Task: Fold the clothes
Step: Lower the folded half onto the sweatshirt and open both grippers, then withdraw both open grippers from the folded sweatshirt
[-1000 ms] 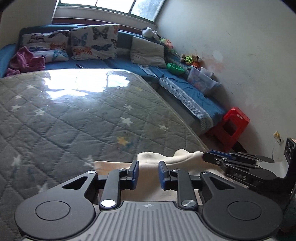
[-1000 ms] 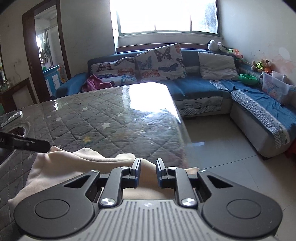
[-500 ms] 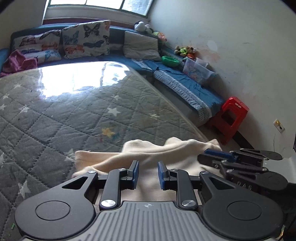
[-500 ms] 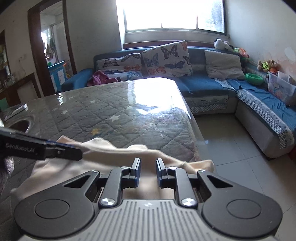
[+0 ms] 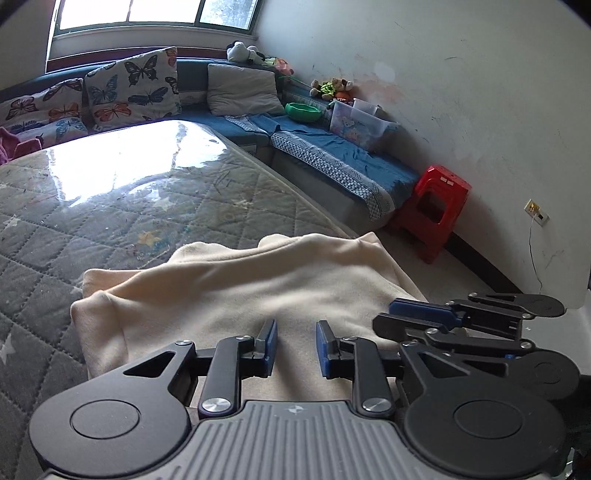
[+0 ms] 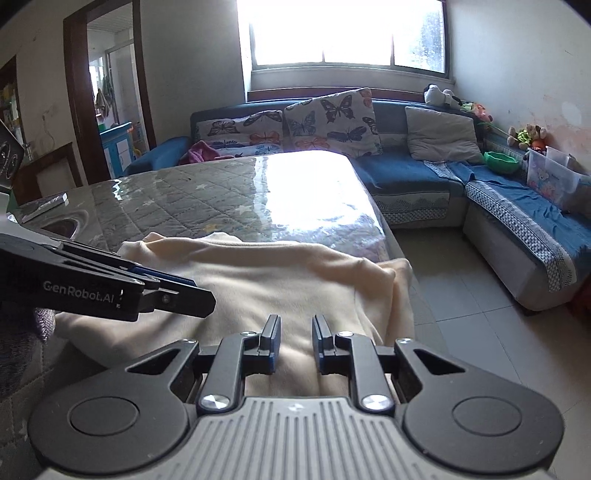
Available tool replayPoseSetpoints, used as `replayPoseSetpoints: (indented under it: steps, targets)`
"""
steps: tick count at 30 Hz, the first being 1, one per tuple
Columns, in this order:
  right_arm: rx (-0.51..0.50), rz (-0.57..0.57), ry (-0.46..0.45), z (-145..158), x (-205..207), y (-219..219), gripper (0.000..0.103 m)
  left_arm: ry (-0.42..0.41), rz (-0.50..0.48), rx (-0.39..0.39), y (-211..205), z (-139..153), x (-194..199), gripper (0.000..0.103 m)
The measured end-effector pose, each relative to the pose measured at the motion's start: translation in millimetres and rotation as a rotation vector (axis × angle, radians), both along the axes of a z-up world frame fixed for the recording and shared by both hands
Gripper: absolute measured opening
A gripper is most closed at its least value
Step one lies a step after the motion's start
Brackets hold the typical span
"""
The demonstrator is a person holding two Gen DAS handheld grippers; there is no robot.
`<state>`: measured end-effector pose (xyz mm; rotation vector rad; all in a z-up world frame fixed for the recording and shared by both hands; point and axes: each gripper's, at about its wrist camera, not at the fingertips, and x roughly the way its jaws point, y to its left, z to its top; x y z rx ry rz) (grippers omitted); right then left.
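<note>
**Cream garment on the quilted table: both grippers over the near edge**

While both of my grippers point forward and downward, the cream garment (image 5: 258, 295) lies spread on the near right corner of the quilted table cover (image 5: 110, 221). Its right edge droops over the table side toward the tiled floor (image 6: 480, 295).

1. Left gripper (image 5: 295, 345): my blue pads (image 5: 271, 343) stand a narrow gap apart. Cream cloth shows in the gap and beneath both fingers. I cannot tell from either view whether the pads pinch a fold or only hover above the fabric.
2. Right gripper (image 6: 294, 341): my fingers stand slightly closer together, again with cream cloth visible between and below them. Whether they clamp the fabric cannot be determined.
3. Relative position: in the left wrist view my right gripper (image 5: 417, 314) appears at the right, just beside the left one, over the same near edge of the garment. In the right wrist view my left gripper (image 6: 192, 291) enters from the left, above the cloth.

Surroundings: a blue corner sofa (image 6: 406, 177) with butterfly cushions (image 6: 328, 122) and a grey cushion (image 6: 439, 136) stands behind the table under a bright window (image 6: 347, 33). A red plastic stool (image 5: 432, 206) stands by the wall, beyond the sofa end.
</note>
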<state>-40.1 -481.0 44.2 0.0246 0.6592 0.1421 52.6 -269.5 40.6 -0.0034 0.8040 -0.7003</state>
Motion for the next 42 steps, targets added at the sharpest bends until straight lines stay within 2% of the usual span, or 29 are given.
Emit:
replayPoseSetpoints:
  steps: [7,12,15,21,25,32,37,42]
  targets:
    - [0.02,-0.055,-0.032,0.3,-30.7,-13.2,0.019,-0.017,-0.014,0.0,1.1,-2.2,-20.2,0.026]
    - [0.044,-0.09,-0.02,-5.7,-47.9,-20.6,0.019,-0.026,-0.021,0.001,5.4,-4.4,-34.6,0.026]
    - [0.041,-0.1,-0.013,-7.4,-52.5,-20.9,0.019,-0.023,-0.01,-0.015,13.8,-2.2,-40.5,0.027]
    - [0.059,-0.118,-0.058,1.4,-53.8,-24.2,0.019,-0.011,0.041,-0.043,38.2,2.5,-49.0,0.027]
    - [0.051,-0.122,-0.026,-10.3,-47.6,-24.3,0.019,0.013,0.077,-0.043,52.7,-1.4,-50.2,0.027]
    - [0.036,-0.068,-0.057,-0.3,-47.6,-9.9,0.021,-0.003,0.131,-0.086,73.6,9.6,-56.7,0.029]
    - [0.05,0.015,-0.071,1.3,-38.8,11.2,0.023,0.035,0.195,-0.082,91.0,4.8,-52.4,0.029]
    - [0.042,0.057,-0.044,-10.3,-31.5,26.4,0.026,0.063,0.198,-0.095,95.1,1.2,-51.5,0.031]
